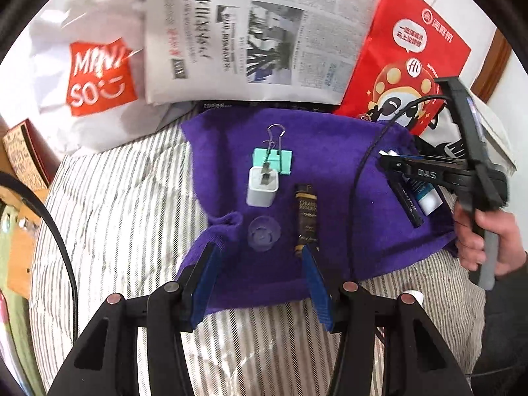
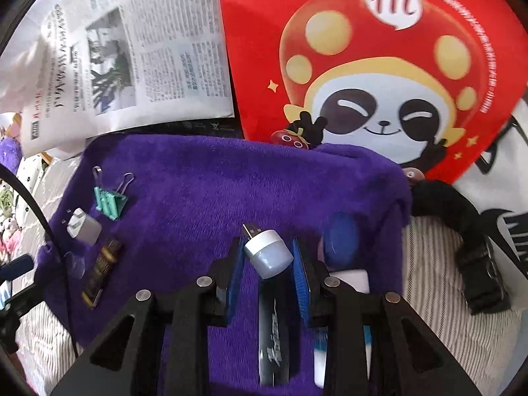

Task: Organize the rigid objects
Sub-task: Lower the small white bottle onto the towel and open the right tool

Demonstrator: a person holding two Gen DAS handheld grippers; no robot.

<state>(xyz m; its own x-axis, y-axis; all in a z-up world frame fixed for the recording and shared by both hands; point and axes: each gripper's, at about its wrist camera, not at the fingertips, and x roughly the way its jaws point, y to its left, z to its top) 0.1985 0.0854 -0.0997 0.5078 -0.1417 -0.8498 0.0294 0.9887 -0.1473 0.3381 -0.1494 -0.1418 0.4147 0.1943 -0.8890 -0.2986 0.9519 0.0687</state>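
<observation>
A purple cloth (image 1: 330,151) lies on a striped bed. On it sit a teal binder clip (image 1: 274,158), a white charger plug (image 1: 262,186), a clear suction cup (image 1: 264,232) and a dark tube (image 1: 307,217). My left gripper (image 1: 259,257) is open over the cloth's near edge, around the suction cup area. My right gripper (image 2: 267,257) is shut on a small USB light (image 2: 267,254), held above the cloth (image 2: 204,191). A black pen (image 2: 272,333) and a white tube (image 2: 349,280) lie under it. The clip (image 2: 110,201), plug (image 2: 84,227) and dark tube (image 2: 102,269) lie far left.
A newspaper (image 1: 257,33), a white Miniso bag (image 1: 95,76) and a red panda bag (image 1: 406,56) stand behind the cloth. A black strap with a buckle (image 2: 475,264) lies right of the cloth. A cable (image 1: 363,178) crosses the cloth.
</observation>
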